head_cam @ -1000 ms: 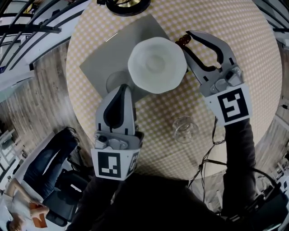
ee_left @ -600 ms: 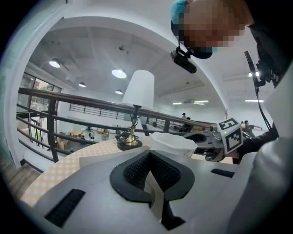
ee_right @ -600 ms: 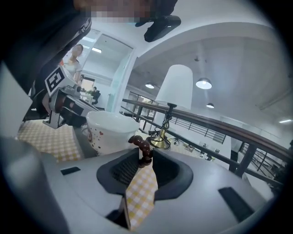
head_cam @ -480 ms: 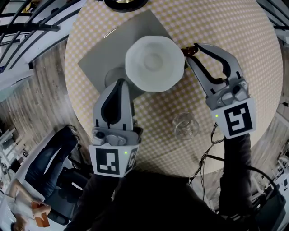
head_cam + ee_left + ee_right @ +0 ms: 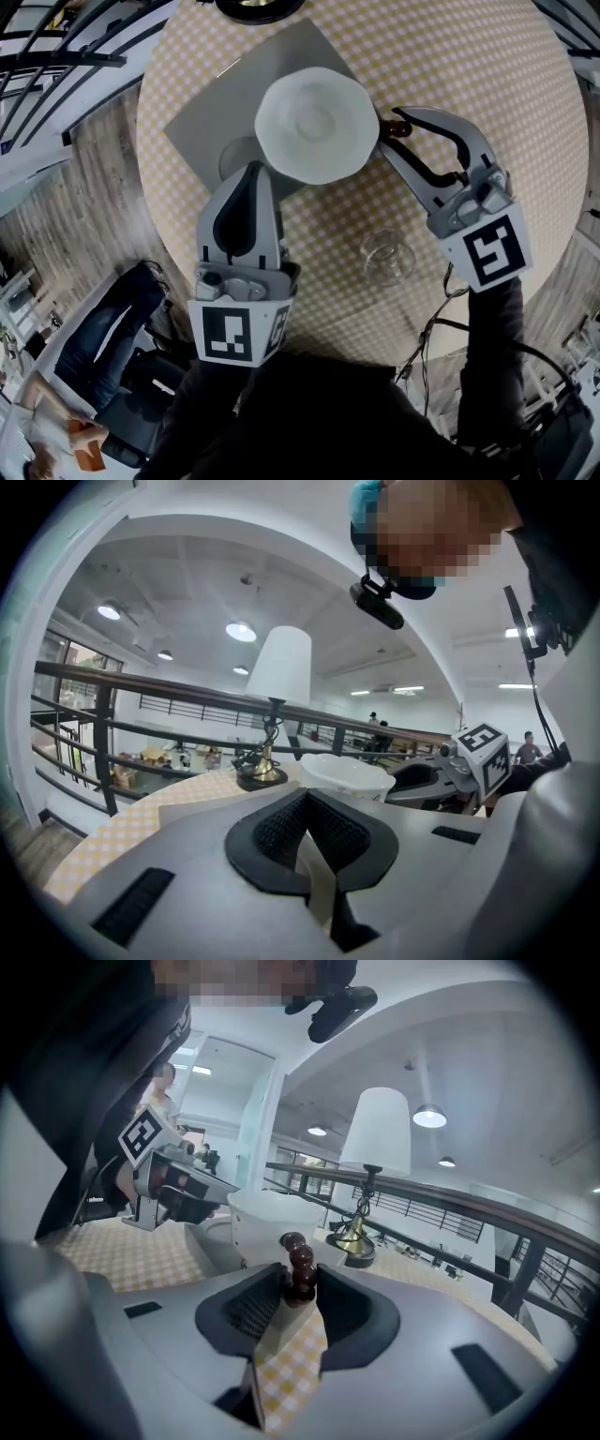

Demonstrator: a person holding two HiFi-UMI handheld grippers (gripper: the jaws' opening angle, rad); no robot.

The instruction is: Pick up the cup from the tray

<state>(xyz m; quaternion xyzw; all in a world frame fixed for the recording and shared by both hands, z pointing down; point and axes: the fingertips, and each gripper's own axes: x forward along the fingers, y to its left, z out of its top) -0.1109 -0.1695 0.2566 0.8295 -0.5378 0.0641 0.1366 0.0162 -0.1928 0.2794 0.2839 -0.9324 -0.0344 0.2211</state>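
While opening right gripper [image 5: 390, 133] jaws around cup [image 5: 316, 124] handle [image 5: 300, 1265]: seat handle deeper, reclose, lift off tray [image 5: 202, 122]. Left gripper [image 5: 251, 173] jaws shut, empty.

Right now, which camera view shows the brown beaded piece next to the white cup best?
The right gripper view: the brown beaded piece stands between the opening jaws of the right gripper, each bead clear. The head view shows only a small part beside the white cup. The left gripper view does not show it.
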